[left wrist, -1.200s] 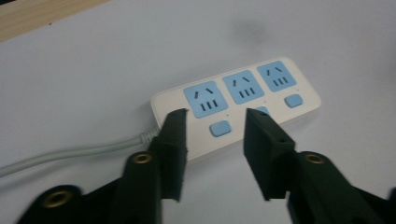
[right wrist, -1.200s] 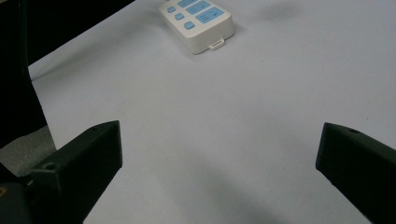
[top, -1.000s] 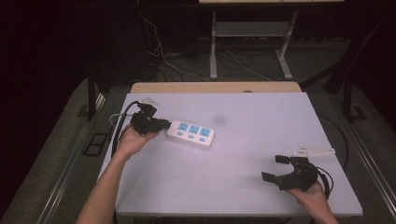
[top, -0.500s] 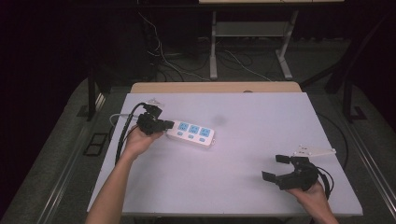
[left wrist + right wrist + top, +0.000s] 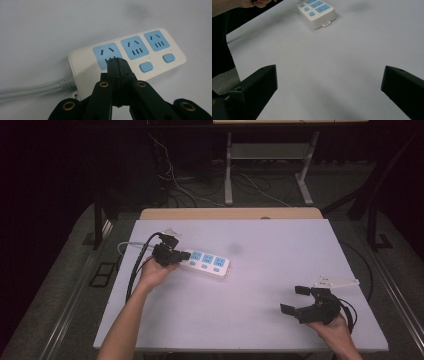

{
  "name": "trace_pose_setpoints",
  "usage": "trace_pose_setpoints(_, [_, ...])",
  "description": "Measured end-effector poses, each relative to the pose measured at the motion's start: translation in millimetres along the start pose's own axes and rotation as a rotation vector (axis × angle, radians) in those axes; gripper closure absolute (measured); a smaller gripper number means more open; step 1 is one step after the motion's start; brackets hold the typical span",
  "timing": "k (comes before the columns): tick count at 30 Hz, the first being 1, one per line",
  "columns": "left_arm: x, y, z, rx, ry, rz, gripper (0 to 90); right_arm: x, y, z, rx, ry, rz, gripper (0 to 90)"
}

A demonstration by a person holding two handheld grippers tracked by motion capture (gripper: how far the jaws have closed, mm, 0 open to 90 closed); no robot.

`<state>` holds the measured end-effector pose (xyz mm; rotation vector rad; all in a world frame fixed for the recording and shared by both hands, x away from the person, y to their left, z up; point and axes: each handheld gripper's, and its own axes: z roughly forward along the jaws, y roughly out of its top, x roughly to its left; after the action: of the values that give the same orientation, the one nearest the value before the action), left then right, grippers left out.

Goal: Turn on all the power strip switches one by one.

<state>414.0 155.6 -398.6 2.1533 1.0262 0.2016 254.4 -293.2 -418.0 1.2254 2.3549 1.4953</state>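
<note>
A white power strip [image 5: 207,263] with three blue sockets and blue buttons lies flat on the left half of the pale table [image 5: 260,315]. Its white cord [image 5: 30,90] runs off to the left. My left gripper [image 5: 182,255] is shut with nothing between its jaws. Its joined tips [image 5: 117,62] sit right over the lower slots of the first socket at the strip's cord end [image 5: 107,55]. My right gripper [image 5: 295,300] rests open and empty near the table's front right corner, facing the strip [image 5: 317,10] from far off, its jaws spread wide [image 5: 329,75].
A black cable [image 5: 135,270] trails from the left gripper toward the table's left edge. A wooden tabletop edge [image 5: 230,213] borders the far side. Beyond it, metal frame legs [image 5: 228,175] and loose cables lie on the dark floor.
The left hand has slid a little toward the strip and lower, bringing its tips onto the first socket. The right hand has kept still.
</note>
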Motion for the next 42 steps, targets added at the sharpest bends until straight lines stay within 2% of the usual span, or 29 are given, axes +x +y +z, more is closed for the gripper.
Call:
trace_pose_setpoints(9, [0.0,-6.3,8.8,0.008,-0.005,-0.008,89.3,0.3,-0.2,0.7,0.005,0.000,-0.006,0.3])
trace_pose_setpoints(15, [2.6,-9.4,11.1,-0.005,-0.014,-0.030,89.3,0.2,-0.2,1.1,0.006,-0.001,-0.007,0.3])
trace_pose_setpoints(27, [0.7,-10.5,15.4,-0.015,-0.035,-0.042,89.3,0.2,-0.3,0.9,0.004,-0.001,-0.008,0.3])
trace_pose_setpoints(42, [-1.2,-10.0,17.8,-0.008,-0.030,-0.029,89.6,0.7,-0.3,1.3,0.007,0.001,-0.011,0.4])
